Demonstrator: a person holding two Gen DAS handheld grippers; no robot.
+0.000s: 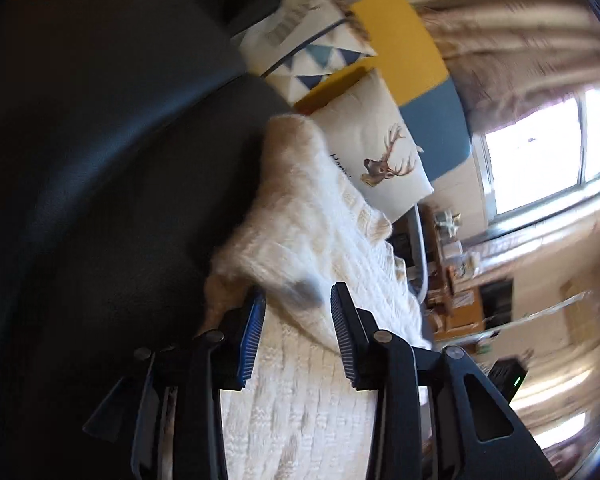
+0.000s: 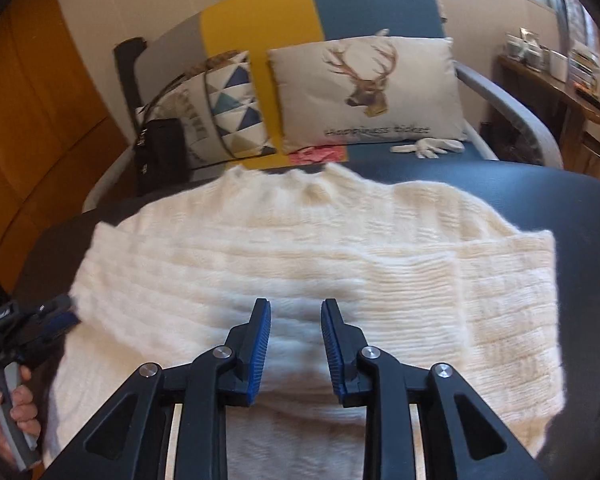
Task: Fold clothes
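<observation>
A cream knitted sweater (image 2: 300, 248) lies spread on a dark padded surface (image 2: 540, 192), with its right side folded over the body. My right gripper (image 2: 295, 306) hovers over the sweater's near middle, open, with nothing between its blue pads. My left gripper (image 1: 299, 296) is at the sweater's (image 1: 320, 216) left edge; its jaws stand apart, with a fold of knit lying loose between the tips and neither pad pressing on it. The right wrist view also catches the left gripper (image 2: 60, 316), gripped by a hand (image 2: 16, 412).
Behind the dark surface (image 1: 100, 160) stands a sofa with a deer cushion (image 2: 364, 92), a triangle-patterned cushion (image 2: 236, 108), a black bag (image 2: 160, 152), a white glove (image 2: 428, 147) and a pink item (image 2: 318, 155). A wooden shelf (image 2: 560, 76) stands at the right, a window (image 1: 540, 152) beyond.
</observation>
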